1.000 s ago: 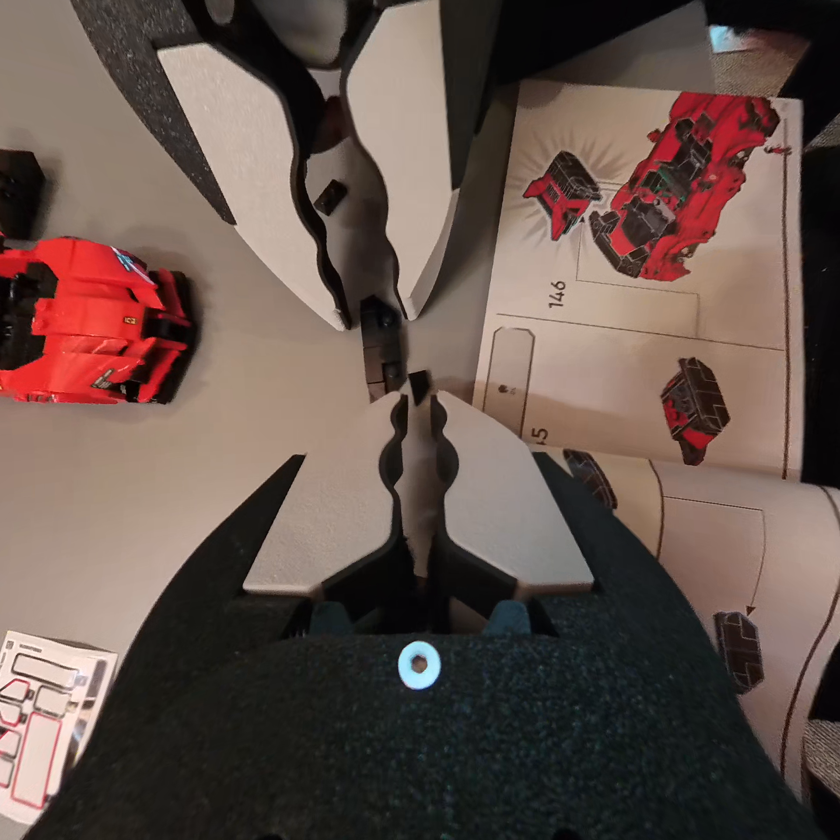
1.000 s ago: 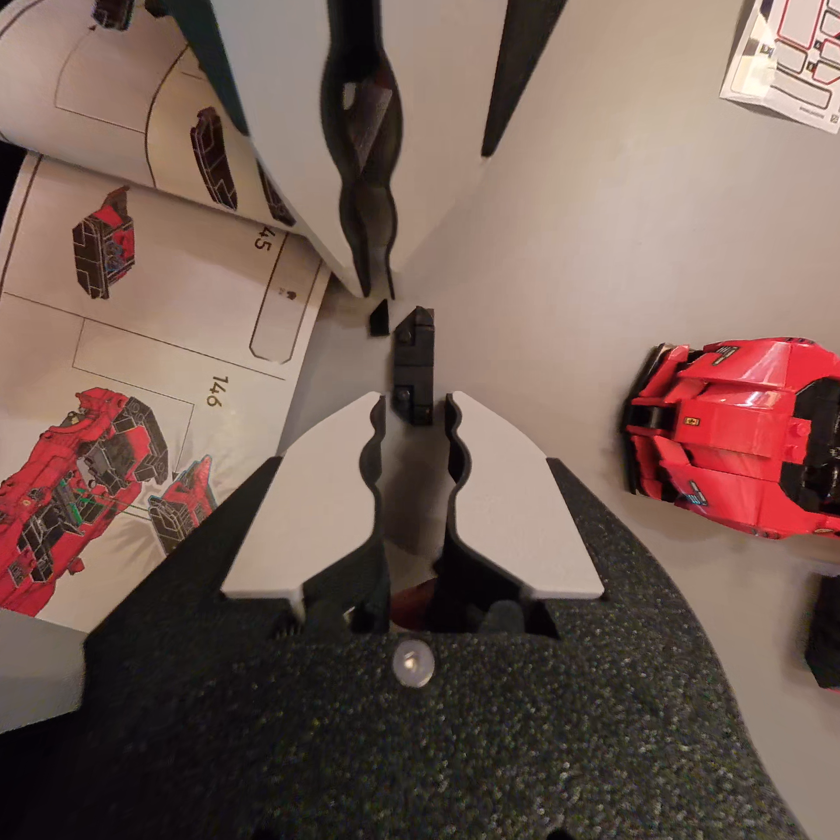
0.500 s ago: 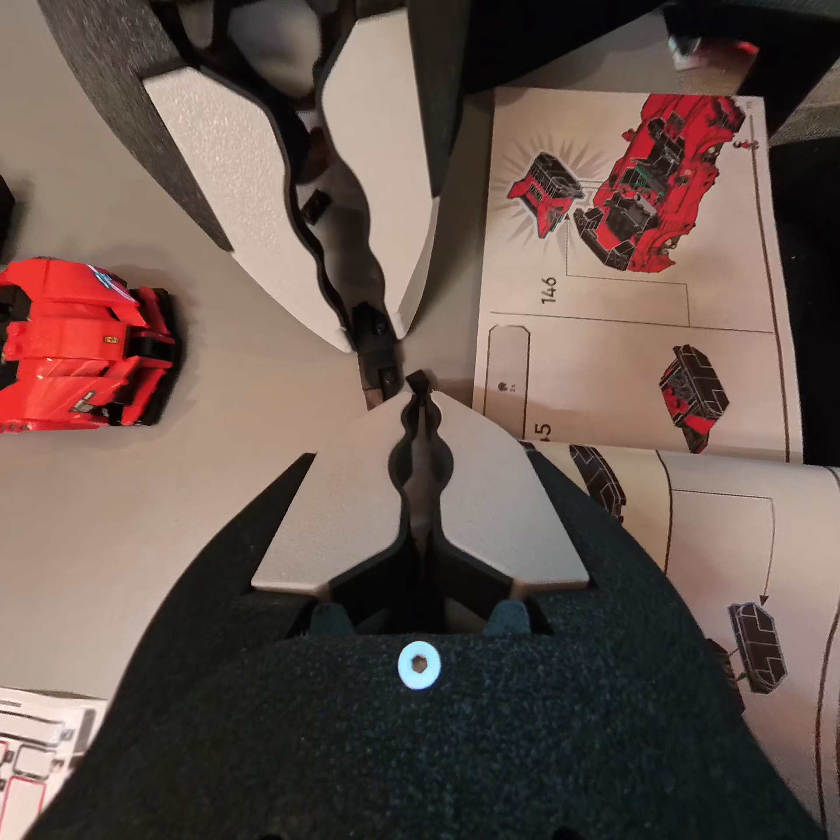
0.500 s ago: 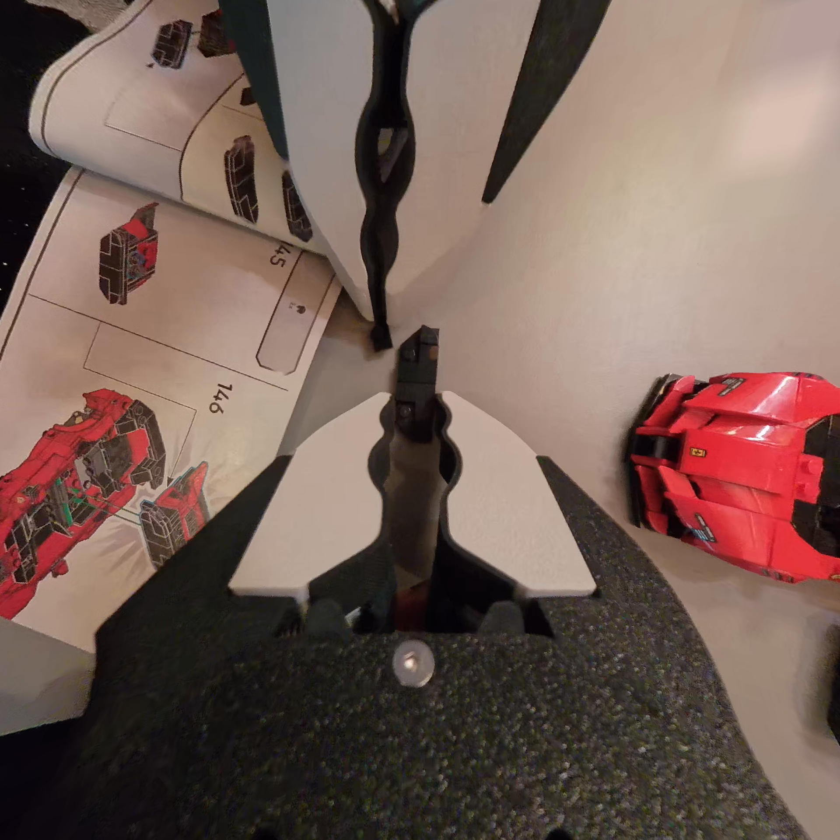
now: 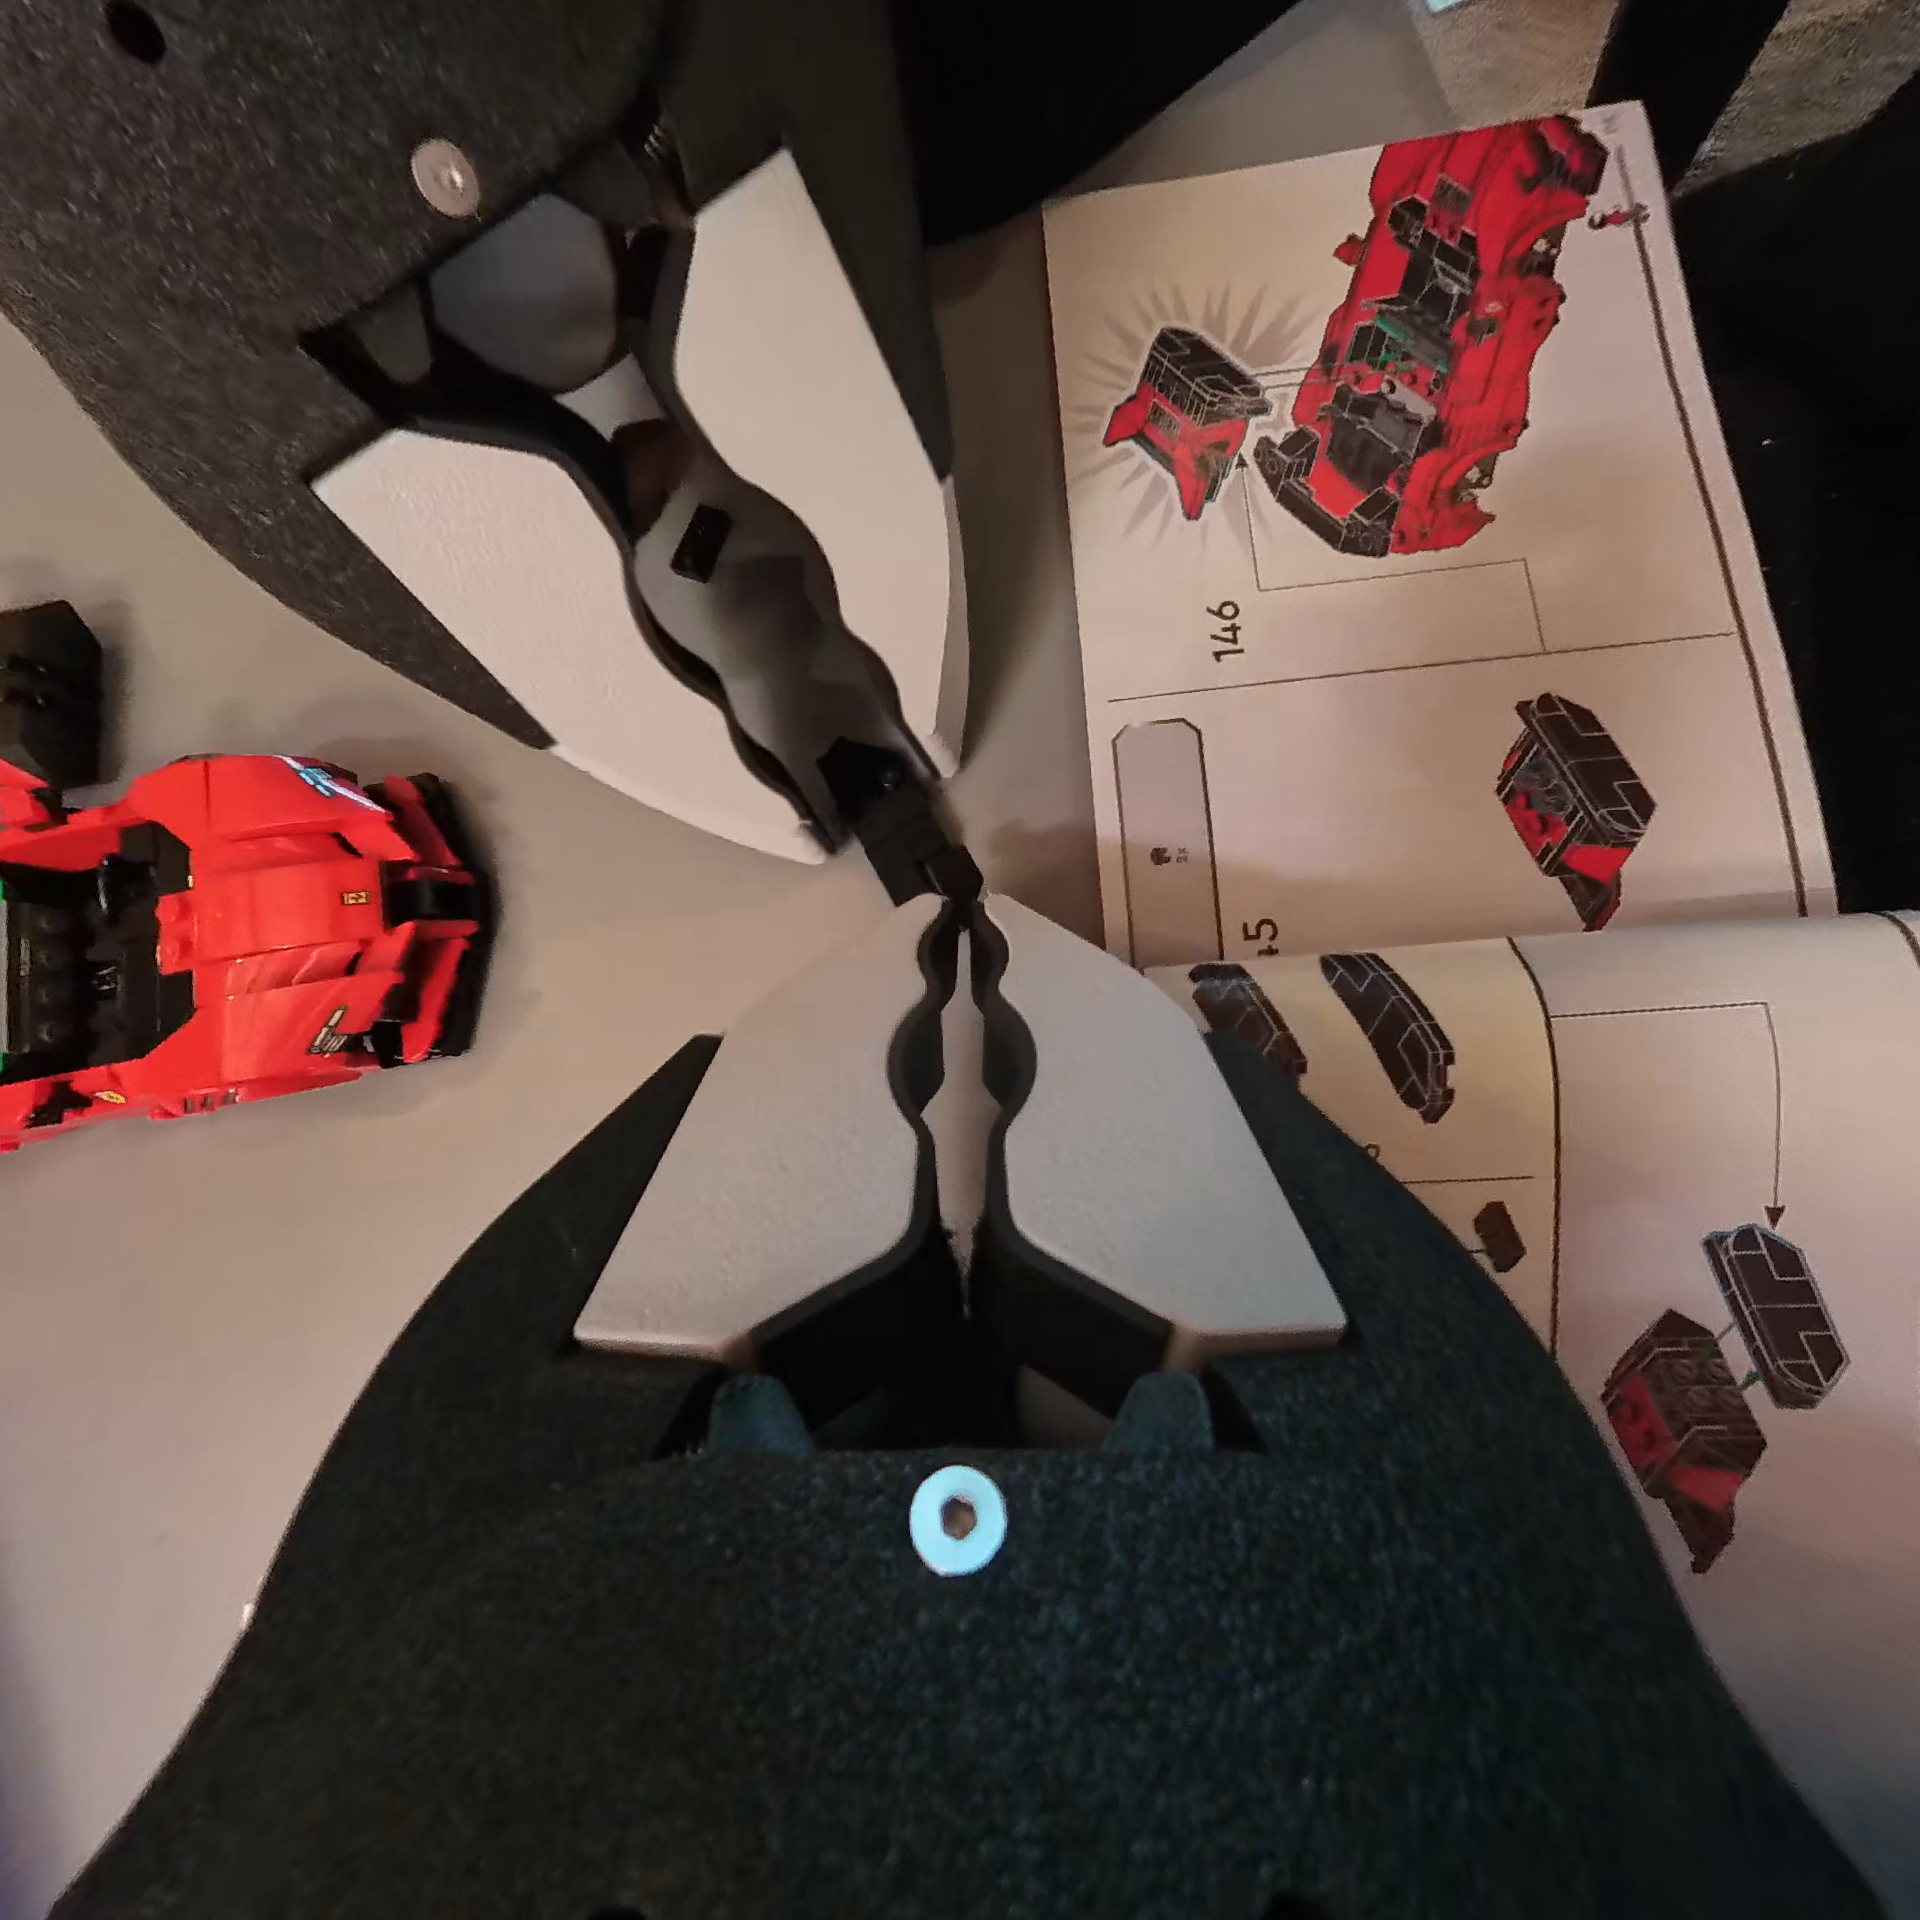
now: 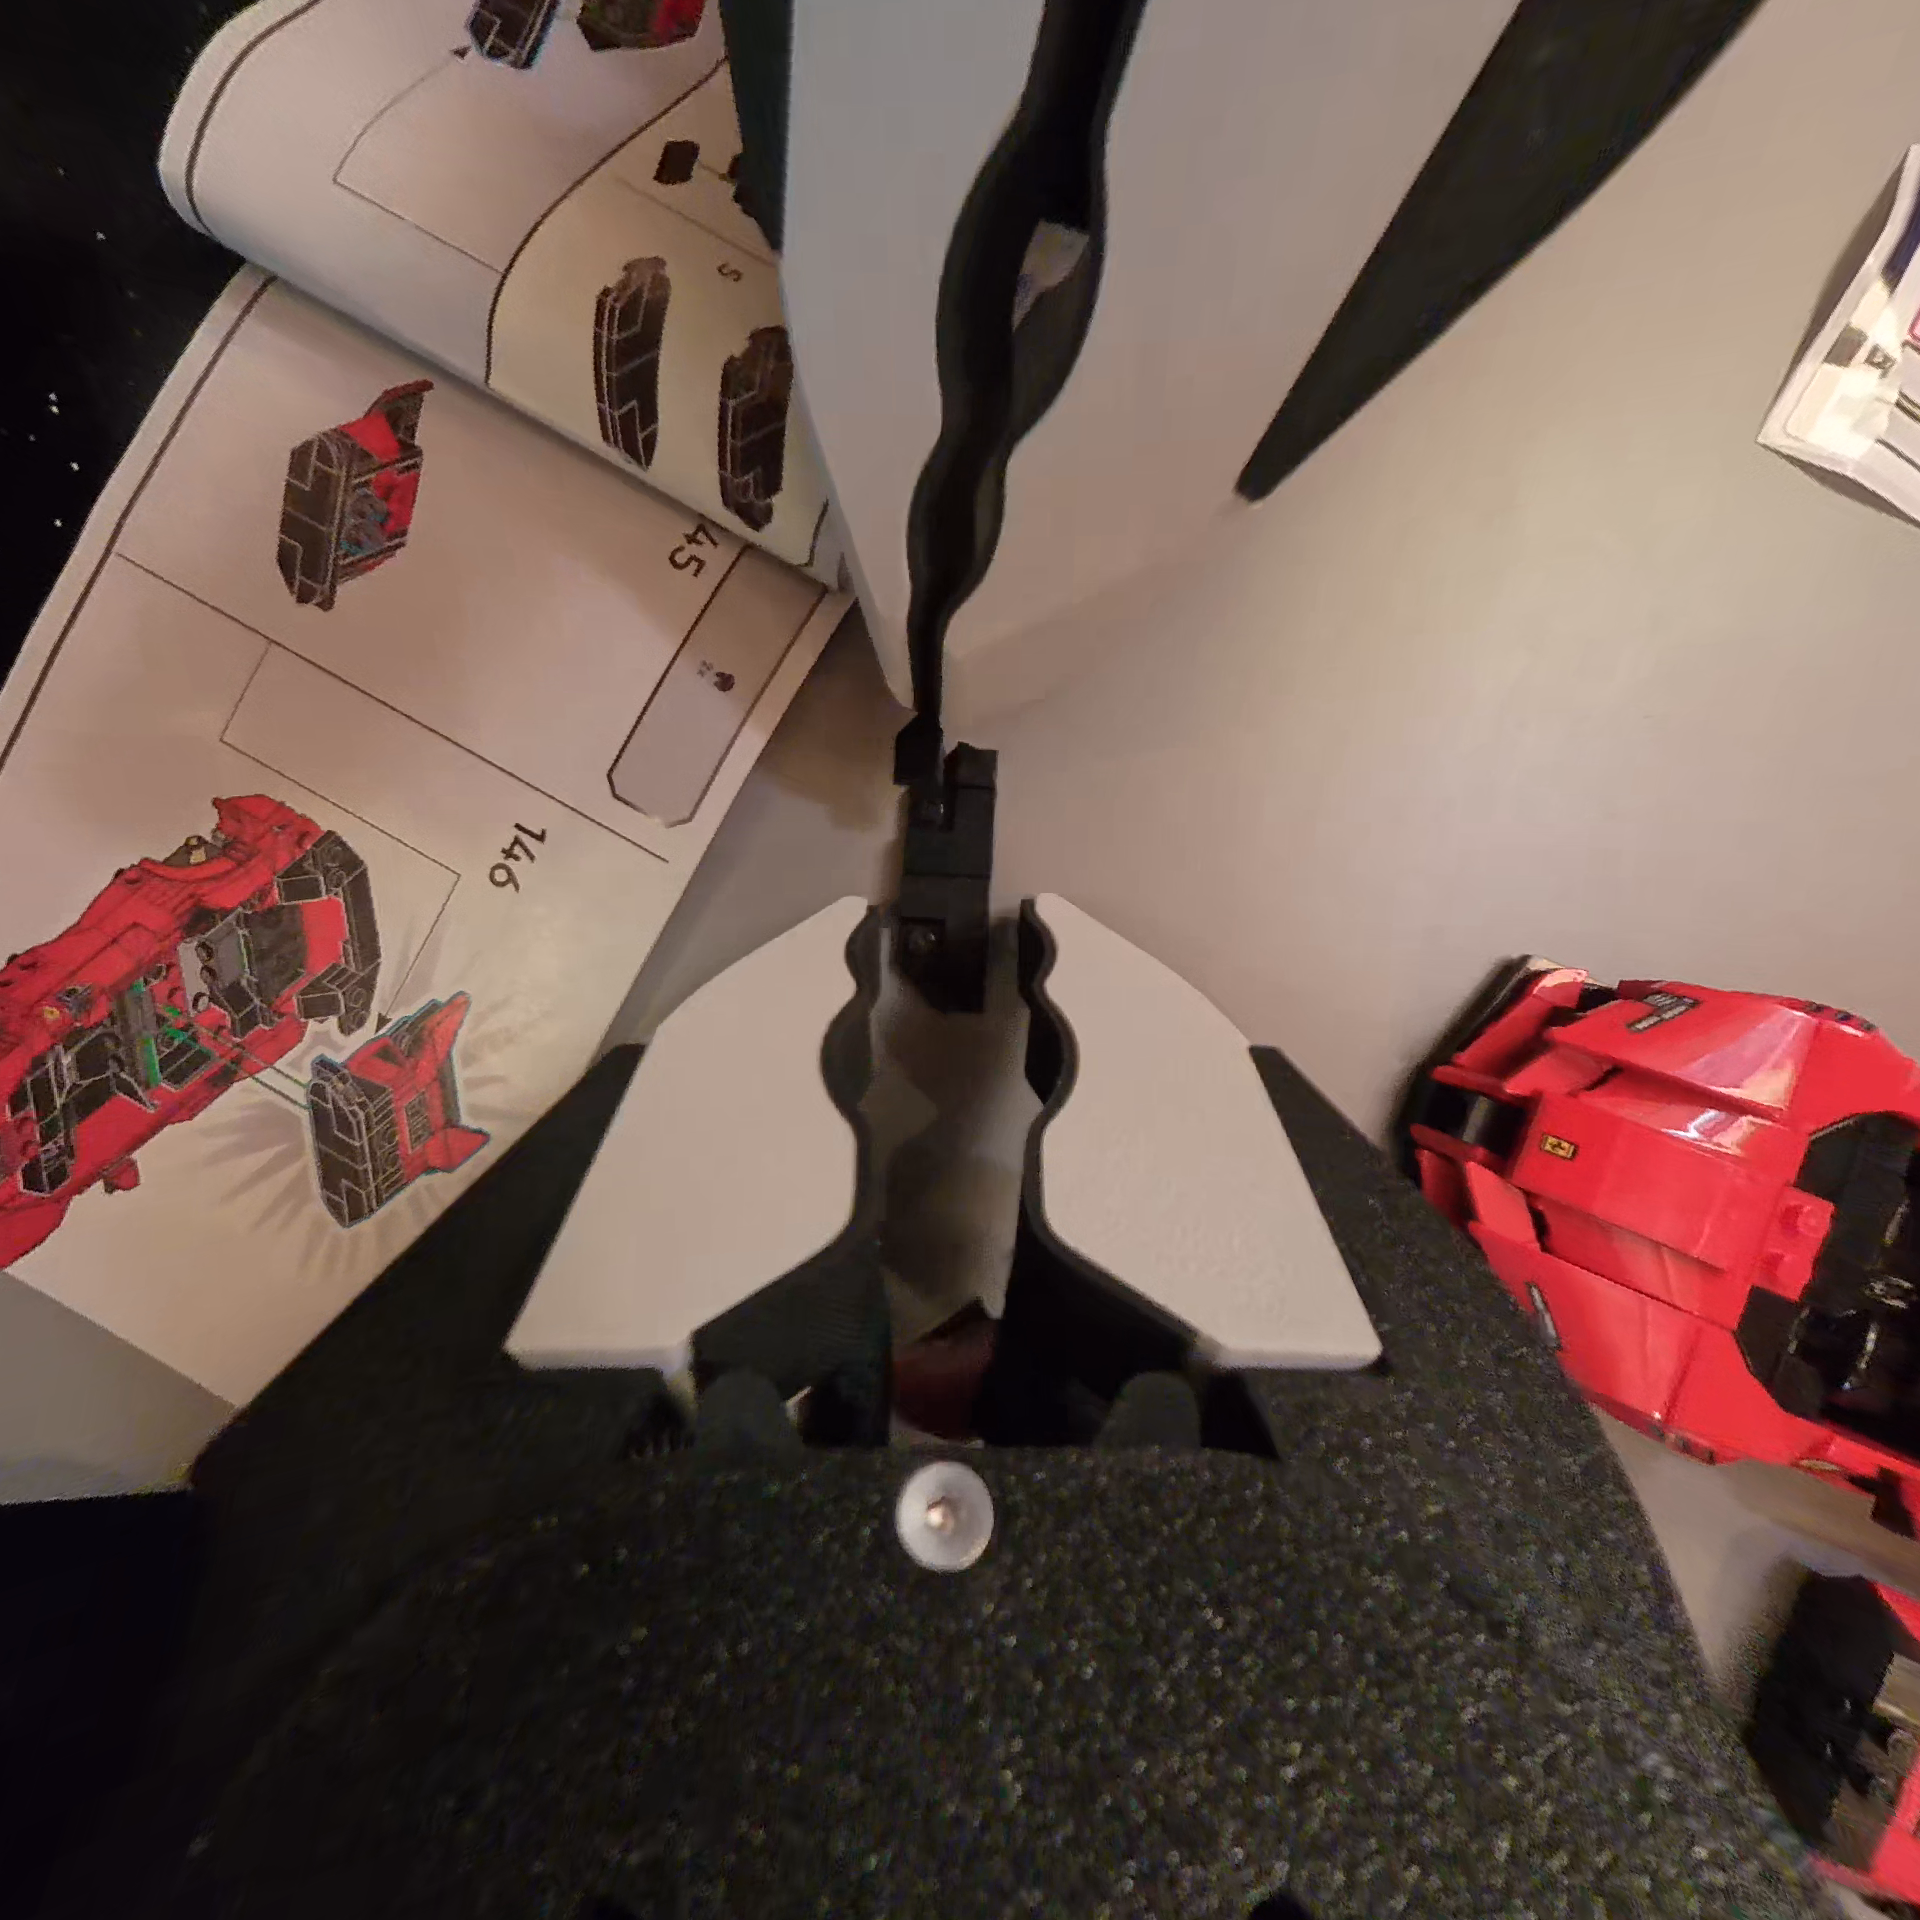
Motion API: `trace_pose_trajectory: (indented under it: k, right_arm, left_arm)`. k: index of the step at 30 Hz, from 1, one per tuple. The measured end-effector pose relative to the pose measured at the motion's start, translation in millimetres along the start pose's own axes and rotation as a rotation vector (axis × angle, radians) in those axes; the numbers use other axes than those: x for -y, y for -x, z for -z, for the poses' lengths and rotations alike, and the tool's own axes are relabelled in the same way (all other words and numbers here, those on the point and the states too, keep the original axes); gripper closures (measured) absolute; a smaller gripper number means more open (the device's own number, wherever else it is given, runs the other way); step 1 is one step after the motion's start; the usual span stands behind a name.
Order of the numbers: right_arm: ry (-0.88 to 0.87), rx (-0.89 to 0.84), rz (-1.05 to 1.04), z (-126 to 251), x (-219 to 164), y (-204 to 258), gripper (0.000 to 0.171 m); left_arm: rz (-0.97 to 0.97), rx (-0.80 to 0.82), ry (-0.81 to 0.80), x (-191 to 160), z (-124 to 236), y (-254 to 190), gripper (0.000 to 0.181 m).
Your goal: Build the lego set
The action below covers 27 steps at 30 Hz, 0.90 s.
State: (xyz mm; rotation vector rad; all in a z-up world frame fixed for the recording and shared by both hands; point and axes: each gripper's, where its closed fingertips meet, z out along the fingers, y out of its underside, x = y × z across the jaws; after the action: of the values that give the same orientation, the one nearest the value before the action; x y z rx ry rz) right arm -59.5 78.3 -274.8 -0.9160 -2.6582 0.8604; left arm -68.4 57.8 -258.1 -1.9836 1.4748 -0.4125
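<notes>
My right gripper (image 6: 951,909) is shut on a black brick assembly (image 6: 945,873) and holds it by its near end. My left gripper (image 5: 961,914) is shut on a small black piece (image 6: 916,753) that sticks out of its tips. The two grippers face each other tip to tip. The small piece touches the far end of the assembly (image 5: 914,847). In the left wrist view the right gripper (image 5: 883,800) comes in from the upper left. In the right wrist view the left gripper (image 6: 925,707) comes in from above.
A red lego car (image 5: 239,935) sits on the grey table, also in the right wrist view (image 6: 1683,1226). An open instruction booklet (image 5: 1403,675) lies beside the grippers. A loose black part (image 5: 47,686) lies by the car, another small one (image 5: 694,540) under the right gripper. A sticker sheet (image 6: 1860,384) lies farther off.
My right gripper closed on the black assembly and lifted it. My left gripper, shut on the small piece, moved in until the piece met the assembly's end.
</notes>
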Motion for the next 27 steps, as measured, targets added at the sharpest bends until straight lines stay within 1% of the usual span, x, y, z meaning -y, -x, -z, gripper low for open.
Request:
trace_pose_trajectory:
  k: [3, 5, 11, 15, 27]
  right_arm:
    - [-0.074, -0.016, -0.049, 6.5, 7.7, -2.8, 0.149]
    - [-0.132, -0.004, -0.125, 8.4, 11.9, -4.9, 0.152]
    - [-0.245, 0.082, -0.327, 6.0, 18.9, -9.9, 0.149]
    - [-0.203, 0.057, -0.344, -1.0, 11.8, -13.4, 0.150]
    - [-0.210, 0.083, -0.357, -5.0, 13.9, -10.9, 0.150]
  left_arm:
    - [0.014, -0.016, 0.022, -2.7, -3.0, -0.3, 0.179]
    - [0.019, -0.012, 0.030, -3.5, -4.7, 0.6, 0.179]
    - [0.022, -0.008, 0.057, -3.7, -5.5, 1.9, 0.179]
    - [0.022, -0.009, 0.070, -5.0, -7.5, 1.8, 0.179]
    - [0.020, -0.010, 0.097, -6.0, -11.1, 2.6, 0.179]
